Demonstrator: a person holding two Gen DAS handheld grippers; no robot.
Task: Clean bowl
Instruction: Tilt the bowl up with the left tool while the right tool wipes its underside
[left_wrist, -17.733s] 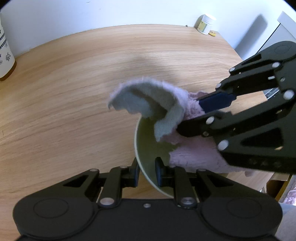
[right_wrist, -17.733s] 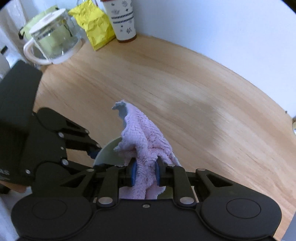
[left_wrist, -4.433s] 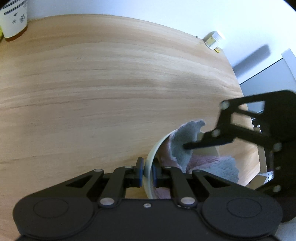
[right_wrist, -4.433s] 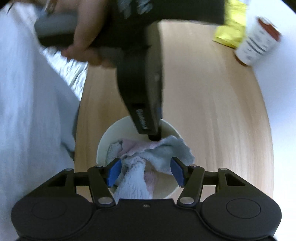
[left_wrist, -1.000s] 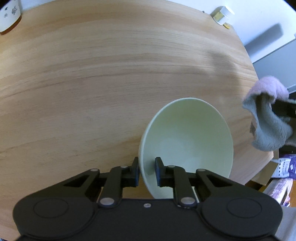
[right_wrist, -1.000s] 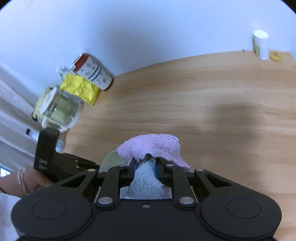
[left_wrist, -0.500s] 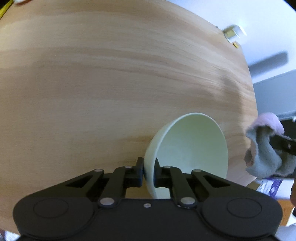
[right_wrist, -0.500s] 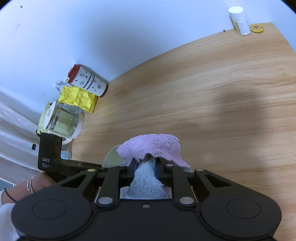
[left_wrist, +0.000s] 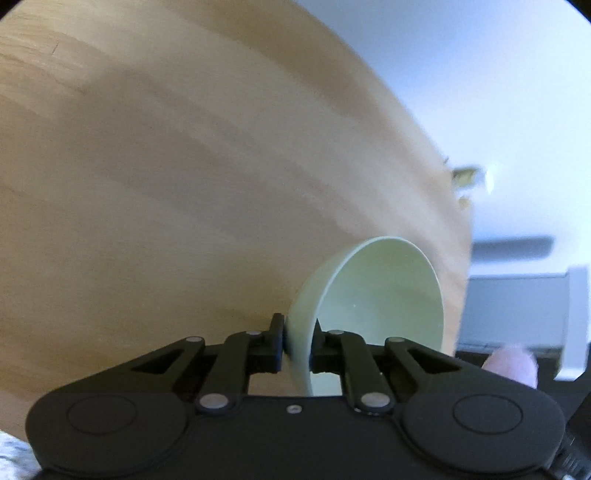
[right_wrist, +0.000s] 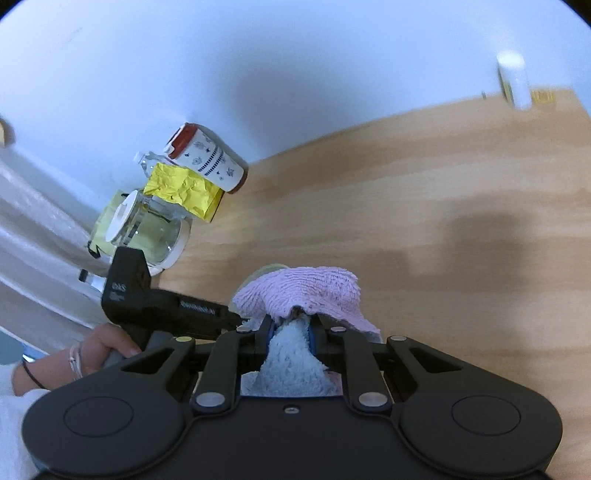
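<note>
Pinching the bowl (left_wrist: 384, 295) rim, left claw (left_wrist: 297, 343); right claw (right_wrist: 290, 332) clamps cloth (right_wrist: 306, 291).

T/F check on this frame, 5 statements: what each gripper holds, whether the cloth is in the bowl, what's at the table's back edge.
1. The left gripper is clamped on the wall of the pale green bowl. True.
2. The cloth is inside the bowl. False: the bowl is empty; the pink and blue cloth is outside it, in the right gripper.
3. The right gripper is open and holds nothing. False: it is shut on the cloth.
4. A yellow crumpled bag lies next to a red-capped canister by the wall. True.
5. The bowl sits flat and upright on the table. False: it is tipped, its opening facing sideways.
</note>
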